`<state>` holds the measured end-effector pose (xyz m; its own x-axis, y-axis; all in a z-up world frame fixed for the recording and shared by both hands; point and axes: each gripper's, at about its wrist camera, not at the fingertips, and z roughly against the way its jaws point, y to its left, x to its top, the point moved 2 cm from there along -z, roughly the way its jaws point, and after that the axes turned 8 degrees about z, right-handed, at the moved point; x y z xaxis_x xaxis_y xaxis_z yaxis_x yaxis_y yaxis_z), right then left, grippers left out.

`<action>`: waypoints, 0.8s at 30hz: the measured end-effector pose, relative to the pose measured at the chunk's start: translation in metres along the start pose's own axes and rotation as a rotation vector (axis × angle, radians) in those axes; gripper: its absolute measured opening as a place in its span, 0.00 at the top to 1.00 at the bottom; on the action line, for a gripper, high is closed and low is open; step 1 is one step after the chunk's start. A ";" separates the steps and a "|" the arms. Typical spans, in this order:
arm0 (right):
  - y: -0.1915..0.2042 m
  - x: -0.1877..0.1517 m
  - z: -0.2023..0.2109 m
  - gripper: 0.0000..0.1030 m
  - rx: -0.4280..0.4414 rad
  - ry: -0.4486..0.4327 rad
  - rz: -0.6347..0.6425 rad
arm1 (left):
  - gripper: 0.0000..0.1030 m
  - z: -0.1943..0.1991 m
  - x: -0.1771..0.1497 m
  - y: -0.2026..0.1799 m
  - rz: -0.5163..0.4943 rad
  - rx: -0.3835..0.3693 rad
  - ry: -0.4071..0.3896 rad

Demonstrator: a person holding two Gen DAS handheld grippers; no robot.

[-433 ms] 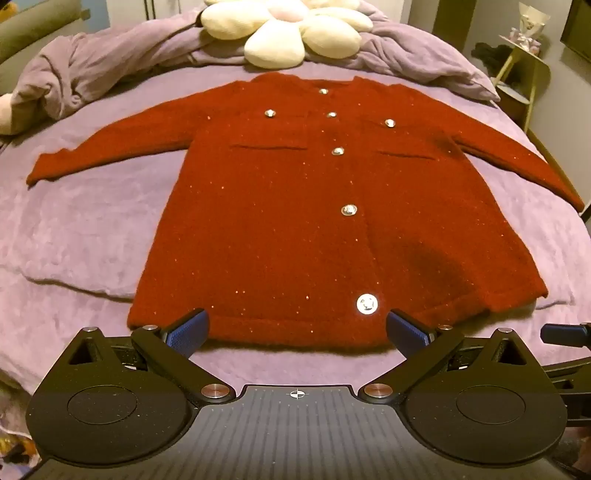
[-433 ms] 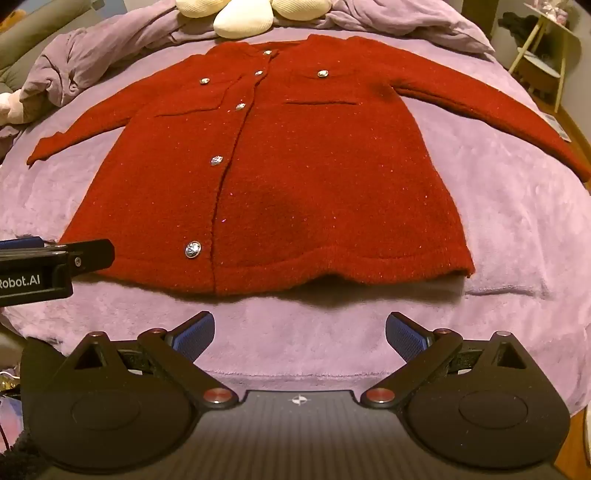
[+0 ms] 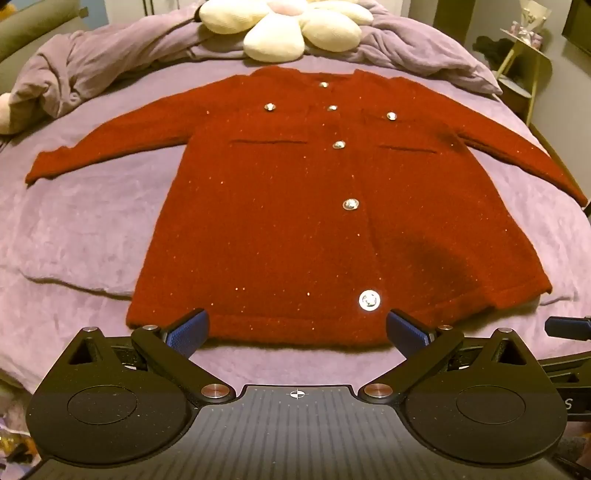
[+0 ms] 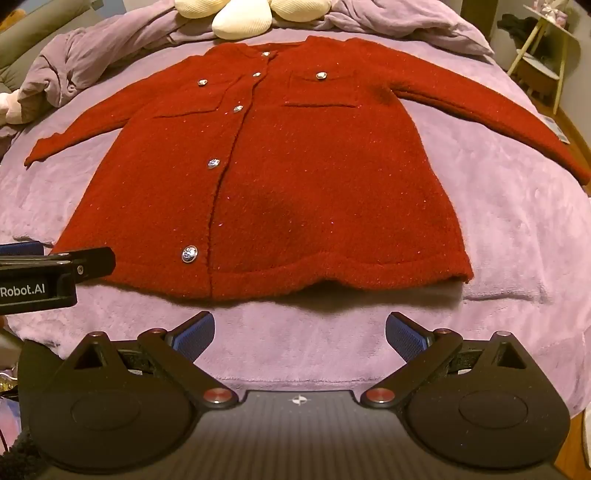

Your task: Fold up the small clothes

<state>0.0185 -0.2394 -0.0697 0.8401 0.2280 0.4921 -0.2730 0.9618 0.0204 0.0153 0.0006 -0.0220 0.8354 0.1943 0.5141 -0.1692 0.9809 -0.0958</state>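
Grippers [image 3: 297, 330] [image 4: 300, 334] spread wide; cardigan [image 3: 314, 229] flat on bed [image 3: 74, 229].

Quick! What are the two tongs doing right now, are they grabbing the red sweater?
Left tongs: open, holding nothing, at the hem of the red sweater.
Right tongs: open, holding nothing, over the purple blanket short of the hem.

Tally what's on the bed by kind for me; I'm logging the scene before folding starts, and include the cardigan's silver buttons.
Red cardigan: 1
Silver buttons on it: 7
Cream flower-shaped pillow: 1
Bunched purple duvet: 1
Purple blanket under the cardigan: 1
Total: 11
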 end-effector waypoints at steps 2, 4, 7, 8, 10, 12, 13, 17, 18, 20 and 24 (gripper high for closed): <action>0.000 0.000 0.000 0.04 0.001 0.002 -0.001 | 0.00 0.000 0.000 0.000 0.002 -0.001 0.002; -0.001 0.001 0.000 0.04 0.001 0.002 0.000 | 0.00 0.000 0.000 0.001 0.004 -0.001 0.004; -0.001 0.001 0.000 0.04 0.002 0.003 -0.001 | 0.00 -0.001 -0.001 0.000 0.003 0.002 0.007; -0.001 0.001 0.000 0.04 0.002 0.003 -0.003 | 0.00 -0.001 -0.001 0.001 0.003 0.002 0.009; -0.002 0.001 0.000 0.04 0.002 0.004 -0.005 | 0.00 -0.001 -0.001 0.001 0.003 0.002 0.010; -0.002 0.001 0.000 0.04 0.001 0.003 -0.005 | 0.00 -0.001 -0.002 0.000 0.001 0.002 0.009; -0.002 0.001 0.000 0.04 0.001 0.003 -0.005 | 0.00 -0.001 -0.002 0.001 0.002 0.002 0.009; -0.002 0.001 0.001 0.04 -0.001 0.001 -0.005 | 0.00 -0.001 -0.003 0.002 0.002 0.001 0.008; -0.002 0.001 0.001 0.04 -0.001 0.001 -0.006 | 0.00 -0.001 -0.003 0.002 0.002 0.001 0.008; -0.002 0.000 0.001 0.04 -0.003 0.001 -0.007 | 0.00 -0.001 -0.003 0.004 0.004 0.001 0.009; -0.002 0.000 0.001 0.04 -0.005 -0.003 -0.004 | 0.00 0.000 -0.002 0.000 0.007 0.002 0.010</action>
<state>0.0186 -0.2415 -0.0685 0.8401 0.2235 0.4942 -0.2669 0.9636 0.0180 0.0138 0.0001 -0.0225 0.8393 0.2012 0.5051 -0.1760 0.9795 -0.0977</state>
